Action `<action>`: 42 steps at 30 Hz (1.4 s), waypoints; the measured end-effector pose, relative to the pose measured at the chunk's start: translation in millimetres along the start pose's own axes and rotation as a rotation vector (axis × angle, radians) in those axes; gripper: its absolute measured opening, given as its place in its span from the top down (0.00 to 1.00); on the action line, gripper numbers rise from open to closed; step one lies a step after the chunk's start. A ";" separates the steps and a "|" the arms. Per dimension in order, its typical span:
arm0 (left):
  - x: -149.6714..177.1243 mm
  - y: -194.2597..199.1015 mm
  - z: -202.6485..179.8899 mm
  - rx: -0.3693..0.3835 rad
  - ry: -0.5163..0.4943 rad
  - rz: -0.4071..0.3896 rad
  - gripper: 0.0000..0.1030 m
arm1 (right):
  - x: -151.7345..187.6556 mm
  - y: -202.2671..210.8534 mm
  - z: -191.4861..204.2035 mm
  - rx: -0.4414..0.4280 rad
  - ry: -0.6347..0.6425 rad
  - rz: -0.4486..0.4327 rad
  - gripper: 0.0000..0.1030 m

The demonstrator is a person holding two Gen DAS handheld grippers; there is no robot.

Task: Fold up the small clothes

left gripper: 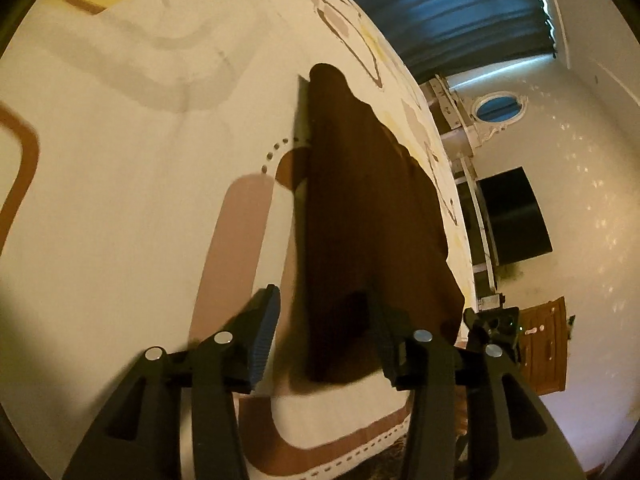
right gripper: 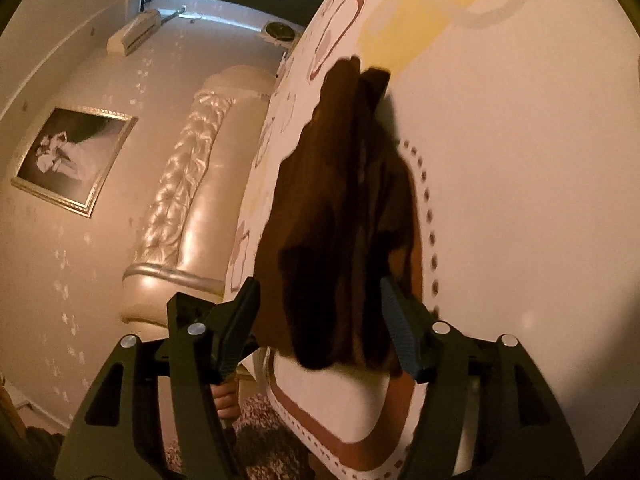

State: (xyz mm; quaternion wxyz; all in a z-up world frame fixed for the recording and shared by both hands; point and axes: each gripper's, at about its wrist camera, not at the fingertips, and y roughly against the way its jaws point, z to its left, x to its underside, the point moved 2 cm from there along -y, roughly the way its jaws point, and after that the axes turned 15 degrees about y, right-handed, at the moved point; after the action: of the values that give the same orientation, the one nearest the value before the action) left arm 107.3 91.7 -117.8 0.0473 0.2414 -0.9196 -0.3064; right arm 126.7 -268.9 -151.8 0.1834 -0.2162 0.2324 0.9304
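Note:
A dark brown garment (left gripper: 360, 216) lies folded lengthwise on a cream bed sheet with brown, grey and yellow shapes (left gripper: 120, 160). My left gripper (left gripper: 320, 320) is open, its fingers either side of the garment's near end. In the right wrist view the same brown garment (right gripper: 344, 220) stretches away from me on the sheet (right gripper: 520, 160). My right gripper (right gripper: 320, 312) is open with its fingers on both sides of the near end, holding nothing. The right gripper also shows in the left wrist view (left gripper: 494, 328) beyond the garment's right corner.
The bed's edge runs close to the garment. Beyond it stand a padded headboard (right gripper: 188, 184), a framed picture (right gripper: 72, 156), a dark screen (left gripper: 512, 216), a wooden cabinet (left gripper: 544, 348) and blue curtains (left gripper: 440, 8). A patterned rug (right gripper: 264, 432) lies below the bed's near edge.

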 end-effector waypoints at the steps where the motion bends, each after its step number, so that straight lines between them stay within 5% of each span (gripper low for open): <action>1: 1.8 0.1 -0.2 0.002 -0.001 0.003 0.55 | 1.6 -0.6 2.5 0.008 0.010 0.005 0.40; 11: 19.2 -17.7 -10.6 0.008 -0.014 0.039 0.48 | 7.9 -12.1 5.6 -0.020 -0.020 0.017 0.48; 13: 20.2 -19.6 -10.4 0.024 0.018 0.054 0.48 | 9.3 -9.4 1.3 -0.028 -0.043 0.007 0.55; 15: 21.3 -21.3 -10.4 0.028 0.037 0.062 0.51 | 10.6 -9.3 -2.8 -0.029 -0.061 0.005 0.73; 18: 23.5 -24.8 -9.1 -0.006 0.040 0.064 0.69 | 15.8 -10.9 -8.1 -0.010 -0.076 0.018 0.86; 23: 23.0 -16.8 -8.1 -0.025 0.024 0.039 0.82 | 20.1 -8.3 0.4 -0.001 -0.058 0.000 0.88; 29: 26.2 -11.2 -12.4 -0.080 -0.074 0.007 0.83 | 24.7 -8.2 4.9 0.000 -0.052 0.003 0.88; 42: 25.3 -22.7 -12.6 -0.076 -0.067 0.012 0.83 | 24.8 -11.3 3.5 0.011 -0.061 0.007 0.89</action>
State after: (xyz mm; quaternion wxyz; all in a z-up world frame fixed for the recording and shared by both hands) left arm 97.5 57.1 -122.4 0.0276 0.2235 -0.9097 -0.3489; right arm 109.7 -251.8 -165.1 0.1884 -0.1859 0.2325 0.9359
